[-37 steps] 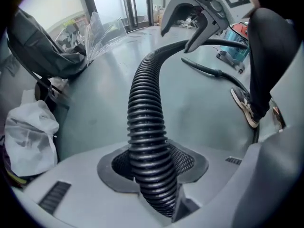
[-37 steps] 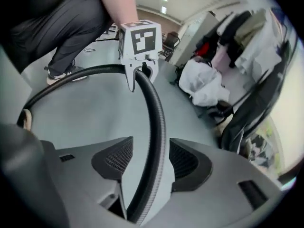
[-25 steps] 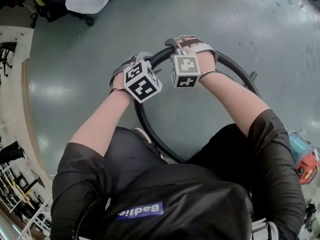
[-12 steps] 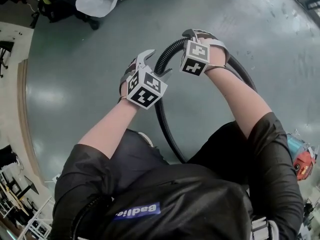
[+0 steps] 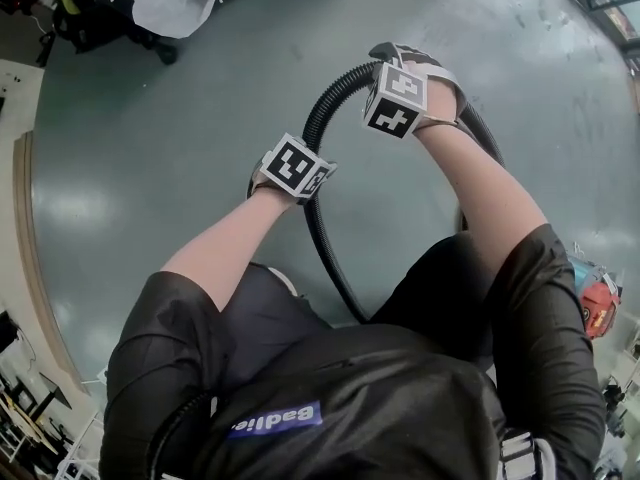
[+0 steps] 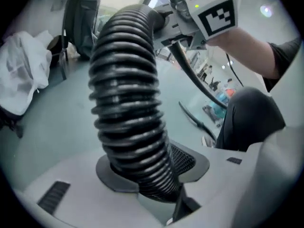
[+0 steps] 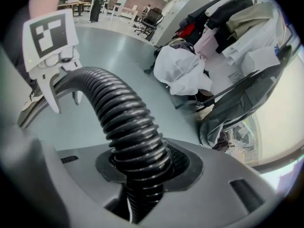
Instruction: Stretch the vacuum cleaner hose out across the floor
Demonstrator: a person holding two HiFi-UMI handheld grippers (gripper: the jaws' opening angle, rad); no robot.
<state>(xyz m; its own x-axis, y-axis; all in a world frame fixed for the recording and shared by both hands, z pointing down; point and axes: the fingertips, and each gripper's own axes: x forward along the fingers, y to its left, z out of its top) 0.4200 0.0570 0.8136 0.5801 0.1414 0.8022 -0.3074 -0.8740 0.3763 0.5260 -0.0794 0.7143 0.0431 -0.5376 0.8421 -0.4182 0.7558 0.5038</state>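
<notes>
Left tongs are closing on the black ribbed hose, which fills the gap between their jaws. Right tongs are opening, with the same hose between their jaws and touching the pads. Seen from the head view, the hose arches between both tongs above the grey floor, then runs toward the person's legs.

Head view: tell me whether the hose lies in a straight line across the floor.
No, the hose bends in a tight arch instead of running straight over the floor.
</notes>
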